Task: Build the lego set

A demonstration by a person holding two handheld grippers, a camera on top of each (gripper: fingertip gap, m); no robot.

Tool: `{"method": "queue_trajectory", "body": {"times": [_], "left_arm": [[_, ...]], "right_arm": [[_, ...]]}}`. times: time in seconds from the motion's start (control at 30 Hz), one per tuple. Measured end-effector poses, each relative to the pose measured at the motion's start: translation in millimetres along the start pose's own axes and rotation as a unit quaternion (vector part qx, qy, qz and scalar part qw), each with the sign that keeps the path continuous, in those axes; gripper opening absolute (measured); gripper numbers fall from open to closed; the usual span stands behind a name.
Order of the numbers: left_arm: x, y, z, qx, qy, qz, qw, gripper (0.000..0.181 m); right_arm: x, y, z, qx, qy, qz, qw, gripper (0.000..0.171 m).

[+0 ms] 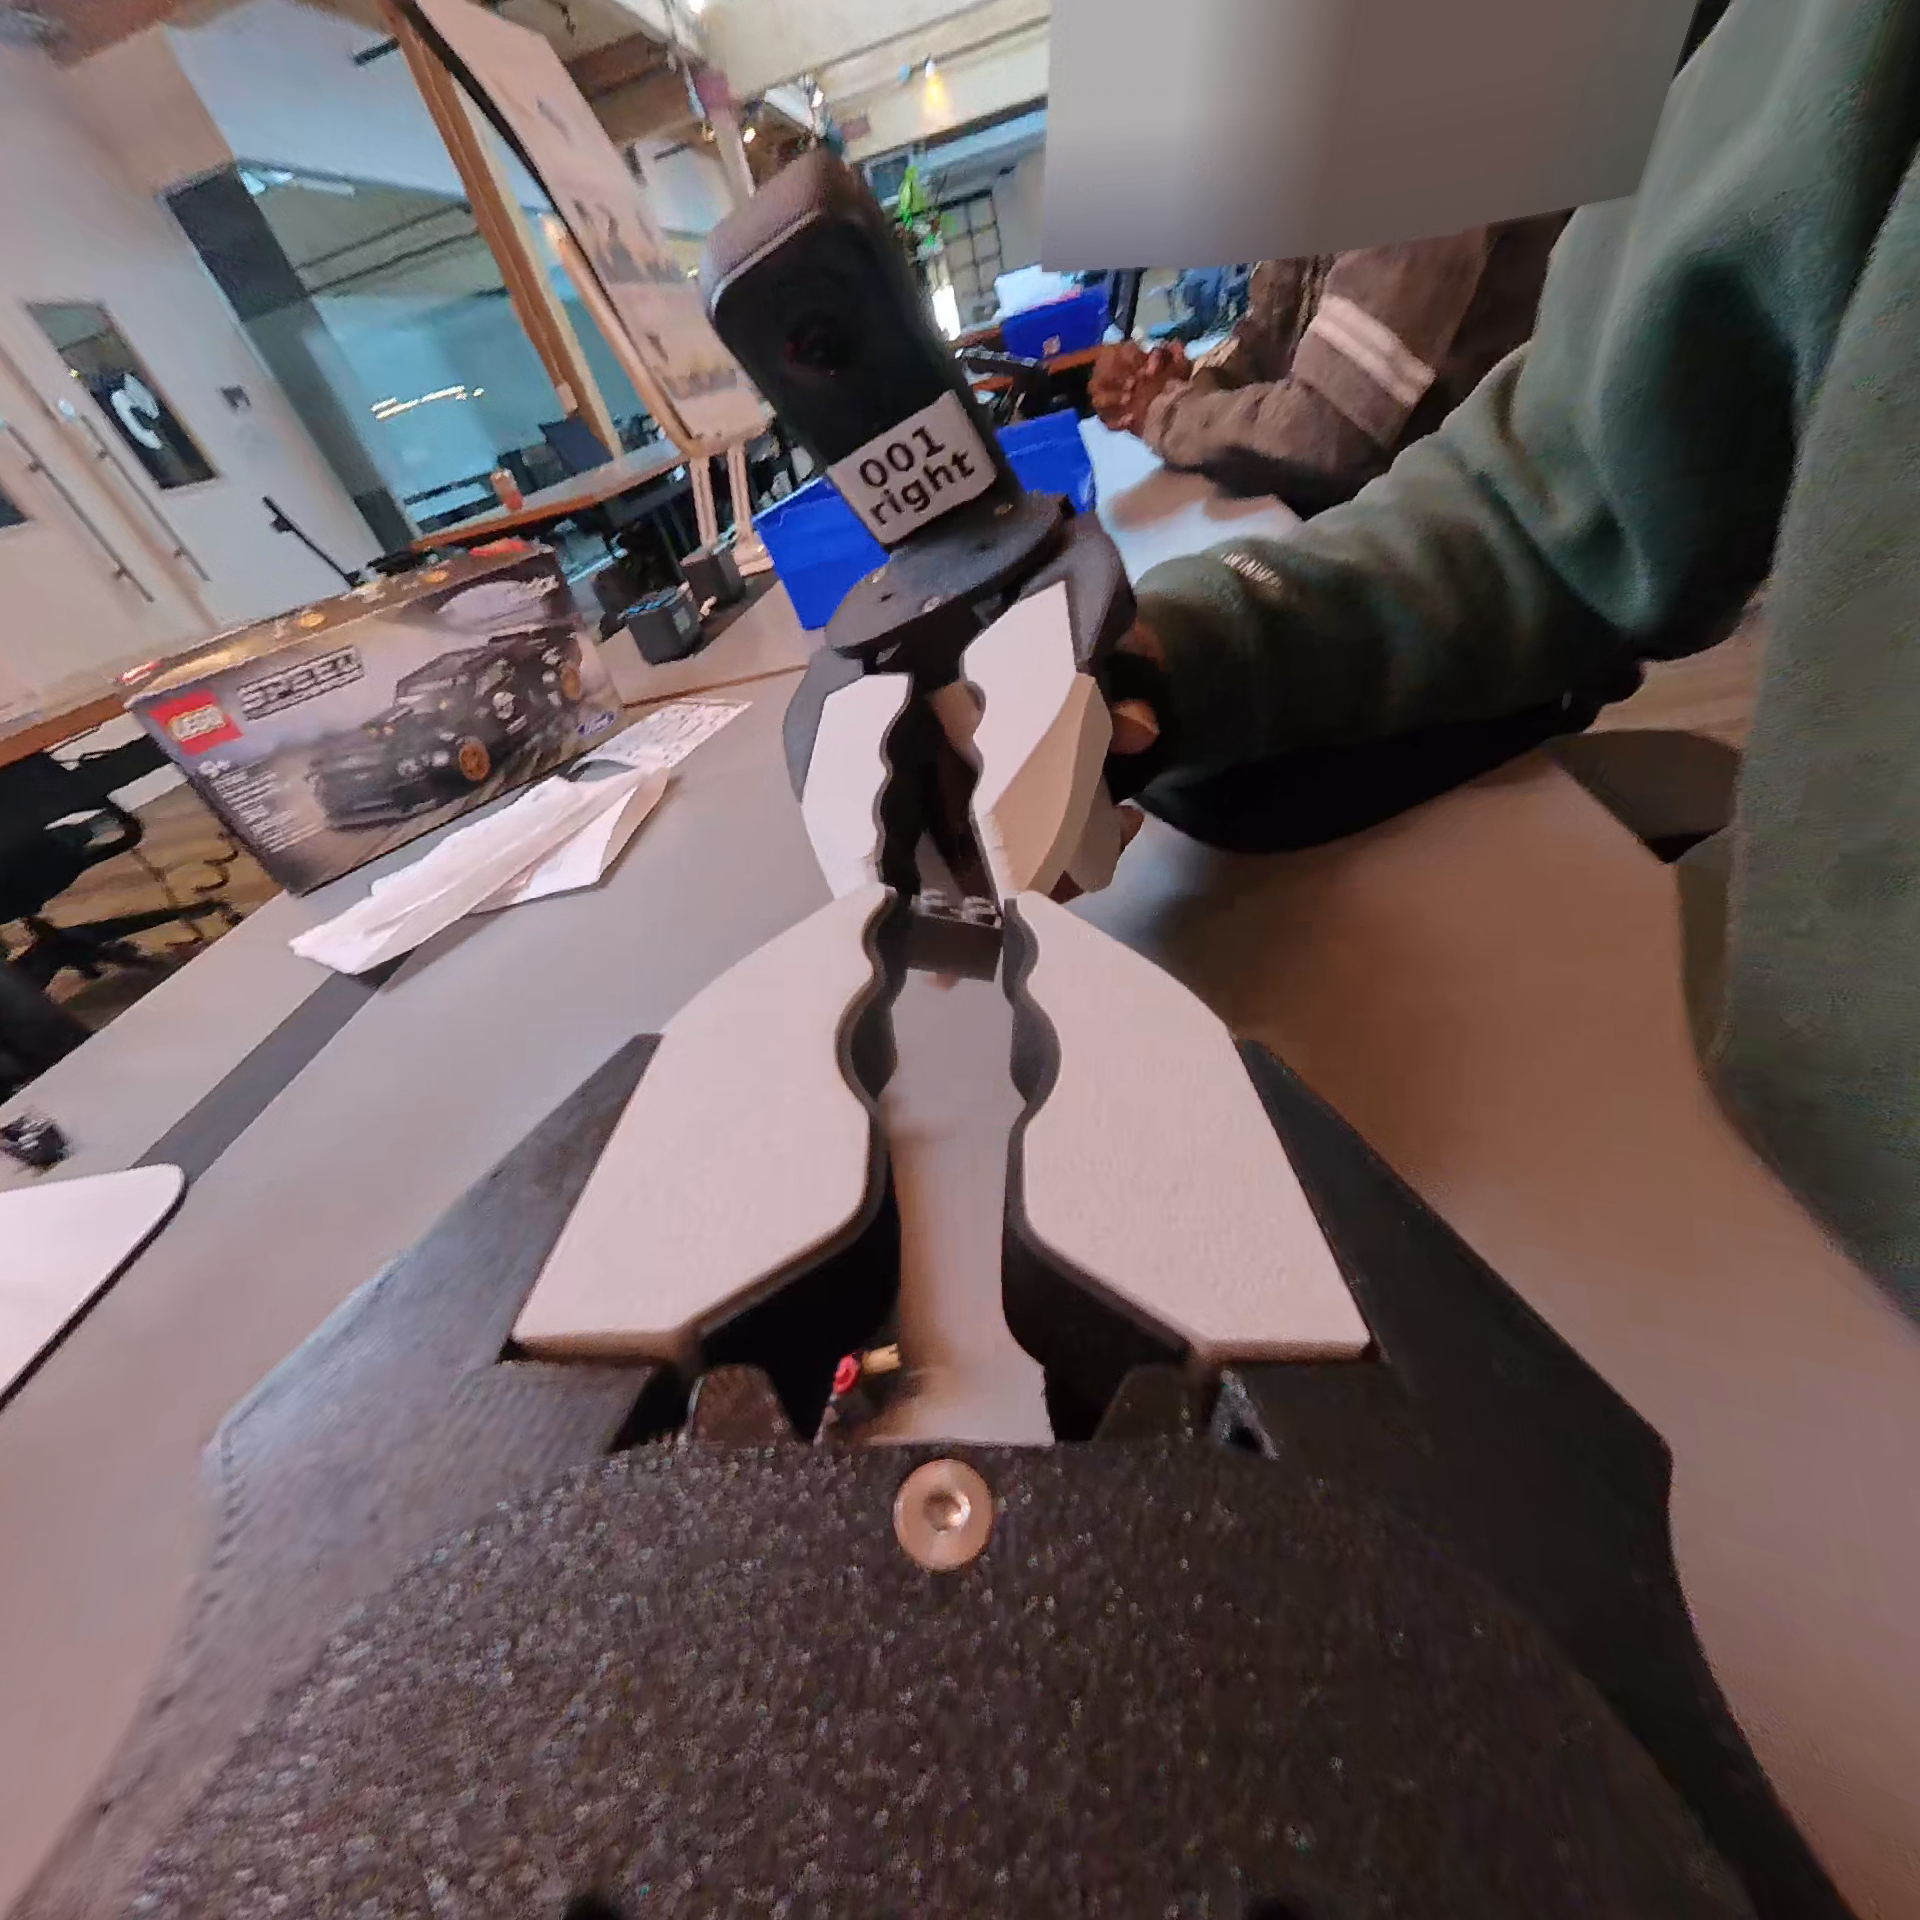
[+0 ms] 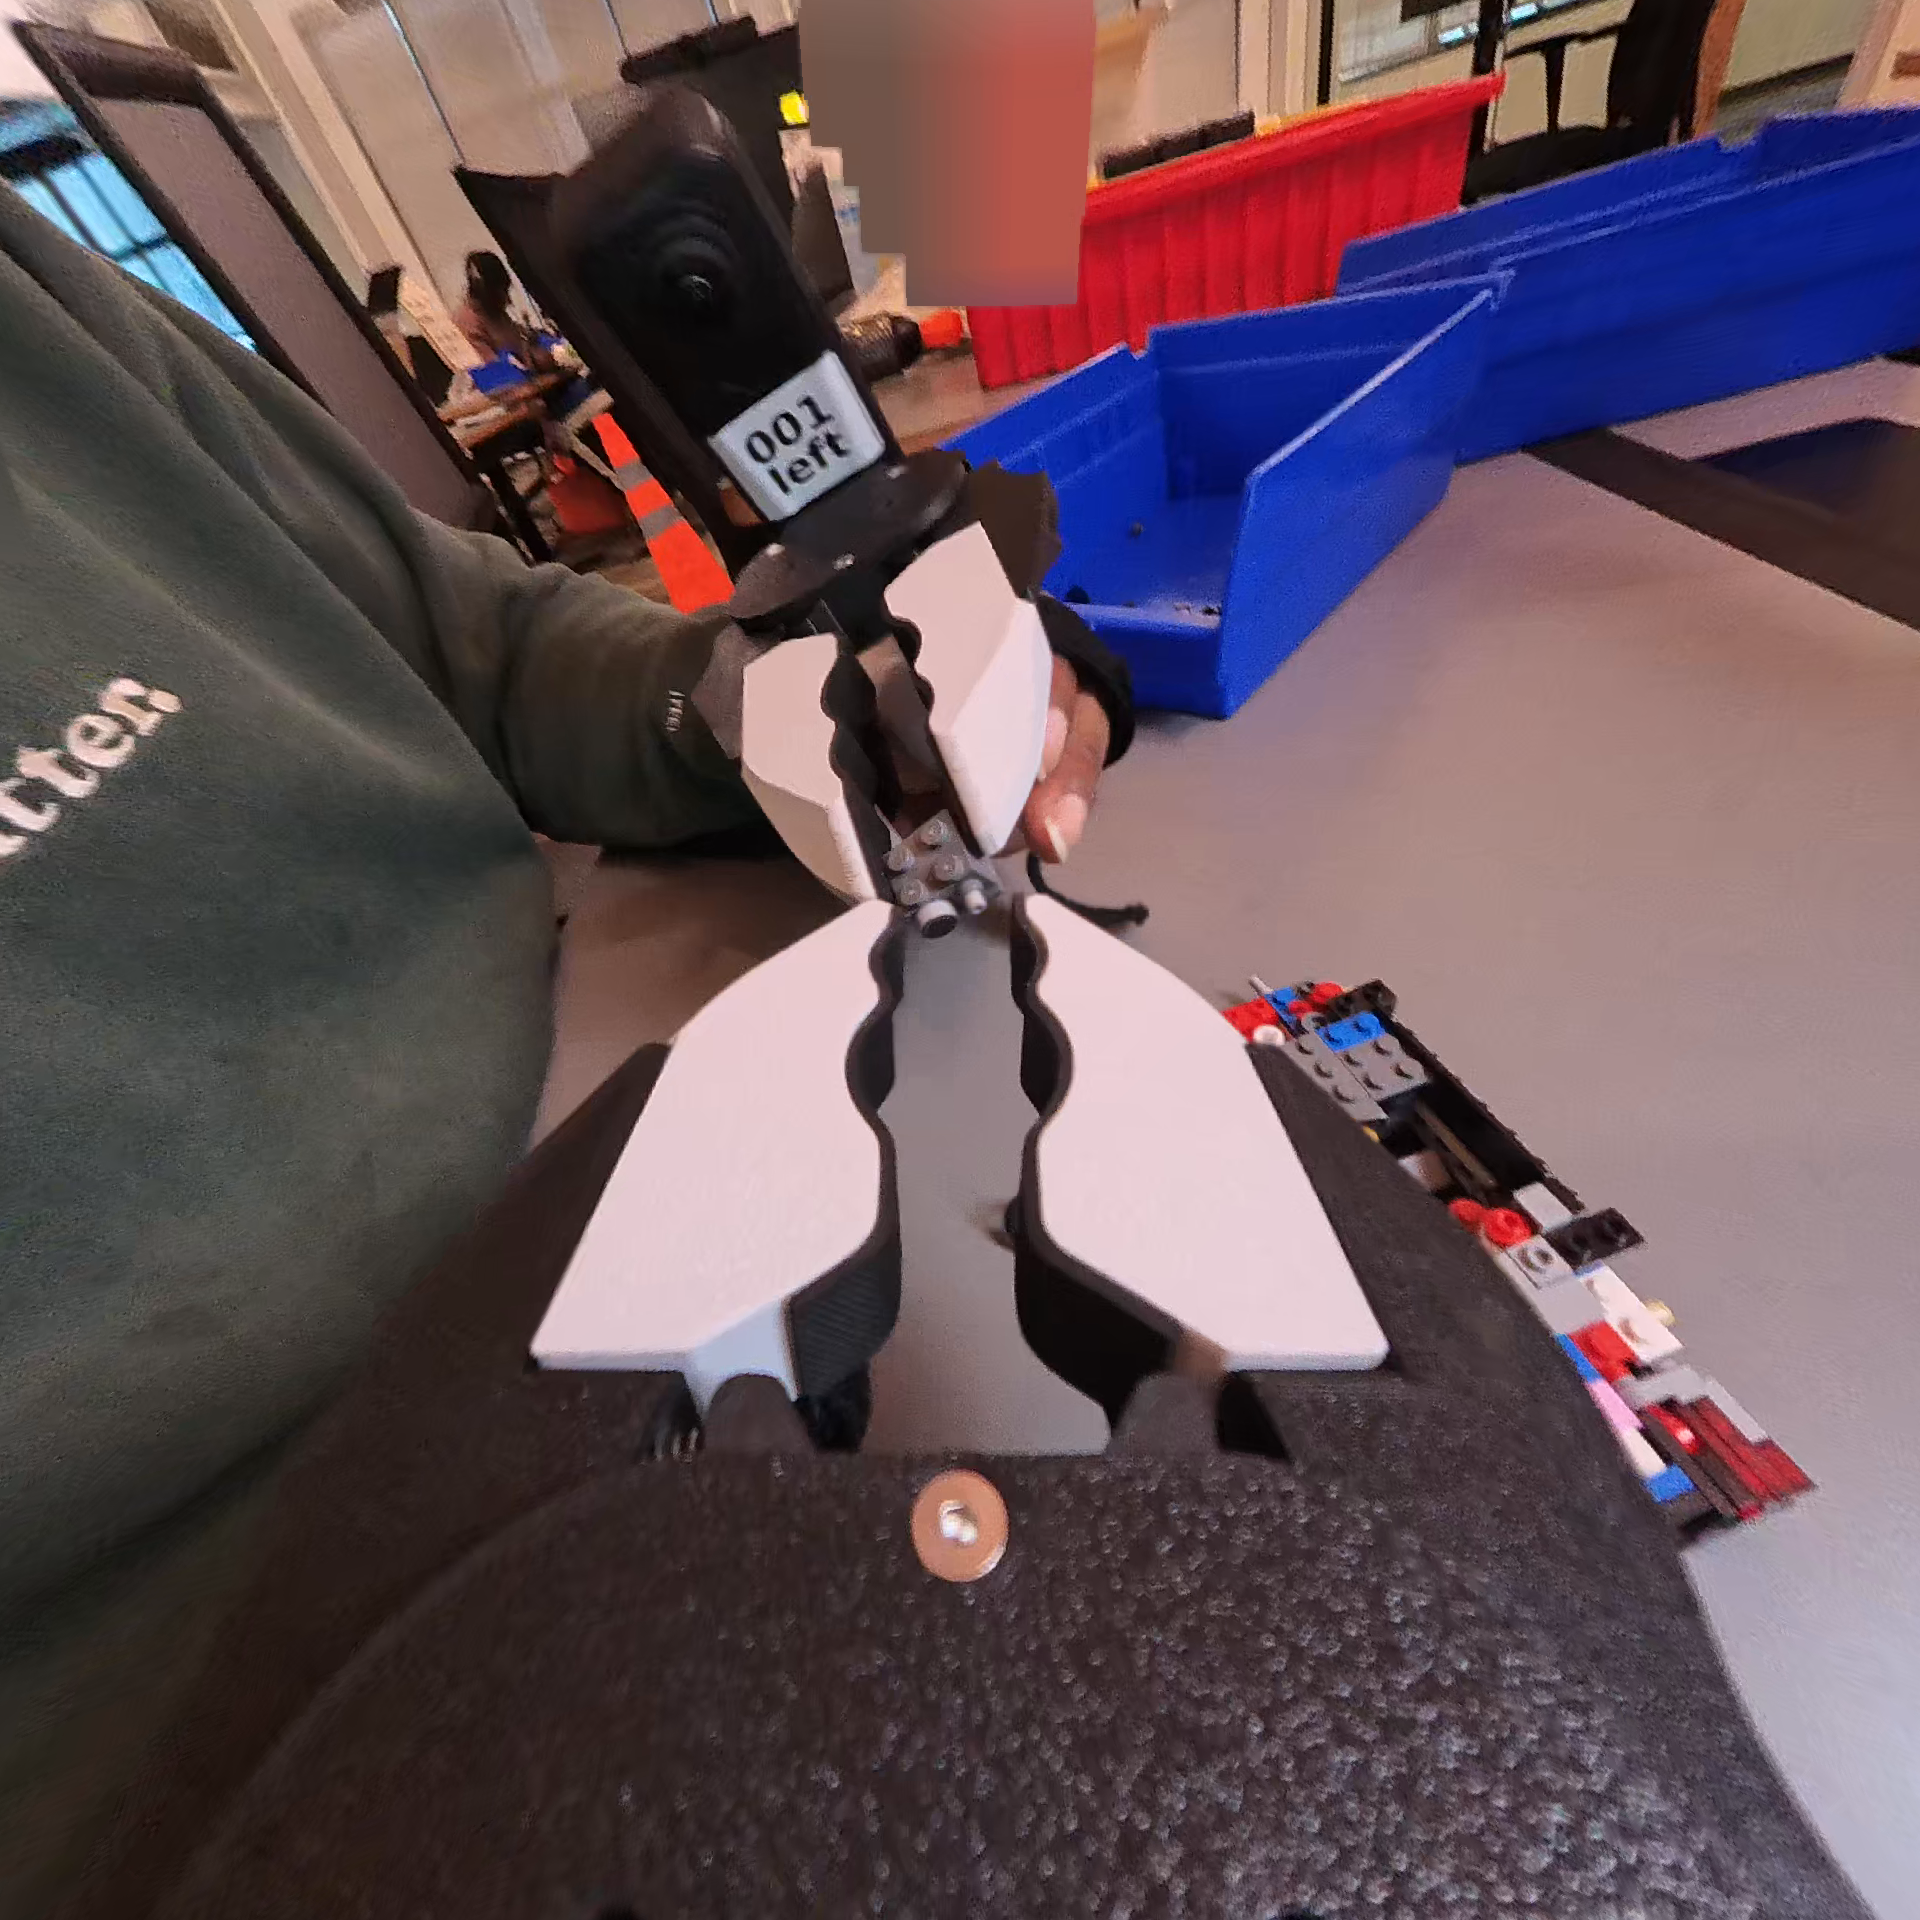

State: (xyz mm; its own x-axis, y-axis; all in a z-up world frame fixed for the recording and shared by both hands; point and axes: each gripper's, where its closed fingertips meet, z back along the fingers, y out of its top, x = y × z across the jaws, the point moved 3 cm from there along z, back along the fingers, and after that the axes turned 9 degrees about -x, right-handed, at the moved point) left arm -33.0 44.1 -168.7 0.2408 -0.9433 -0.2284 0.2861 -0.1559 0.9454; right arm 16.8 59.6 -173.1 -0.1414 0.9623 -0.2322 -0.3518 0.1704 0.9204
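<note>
A small grey studded lego piece (image 1: 951, 935) (image 2: 935, 873) is held in the air between the two grippers, which meet tip to tip above the grey table (image 1: 623, 997). My left gripper (image 1: 953, 906) is shut on it; the right wrist view shows its fingers (image 2: 800, 758) clamped on the piece's sides. My right gripper (image 2: 953, 916) has its jaws a narrow gap apart at the piece's near end. I cannot tell whether they pinch it. A long, partly built lego model (image 2: 1455, 1195) in black, grey, red and blue lies on the table right of my right gripper.
The lego set's box (image 1: 395, 717) and loose paper sheets (image 1: 499, 862) lie at the far left. Blue bins (image 2: 1299, 520) and a red bin (image 2: 1247, 208) stand behind. The holder's green sleeves (image 1: 1455, 623) (image 2: 260, 831) flank the grippers. Another person's arm (image 1: 1299, 384) rests beyond. A white board's corner (image 1: 62, 1247) is at left. The tips of both grippers are at nearly the same place.
</note>
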Motion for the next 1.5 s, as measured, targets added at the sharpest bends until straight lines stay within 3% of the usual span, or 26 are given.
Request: {"method": "queue_trajectory", "body": {"times": [0.2,0.63,0.97,1.13,1.3,1.4,1.5], "left_arm": [[4,6,2,0.034,-0.033,0.033,0.998,0.017],[-7,-9,-4,-0.038,0.039,-0.018,0.998,0.019],[-5,-3,-5,-0.063,0.116,-0.142,0.981,0.018],[-7,-5,-6,-0.084,0.151,-0.189,0.967,0.019],[-2,0,-4,-0.035,0.085,-0.101,0.991,0.031],[4,2,-2,0.001,-0.003,0.007,1.0,0.03],[5,5,-1,0.021,-0.036,0.051,0.998,0.026]], "right_arm": [[-9,5,1,0.015,0.021,0.003,1.0,0.018],[3,4,6,-0.008,-0.051,0.028,0.998,0.014],[0,7,5,0.006,-0.03,0.001,1.0,0.018],[1,6,3,-0.005,-0.065,0.031,0.997,0.014],[-4,7,5,-0.004,-0.079,0.088,0.993,0.014],[-11,9,6,0.006,-0.07,0.117,0.991,0.013],[-16,8,6,0.009,-0.06,0.135,0.989,0.013]]}}
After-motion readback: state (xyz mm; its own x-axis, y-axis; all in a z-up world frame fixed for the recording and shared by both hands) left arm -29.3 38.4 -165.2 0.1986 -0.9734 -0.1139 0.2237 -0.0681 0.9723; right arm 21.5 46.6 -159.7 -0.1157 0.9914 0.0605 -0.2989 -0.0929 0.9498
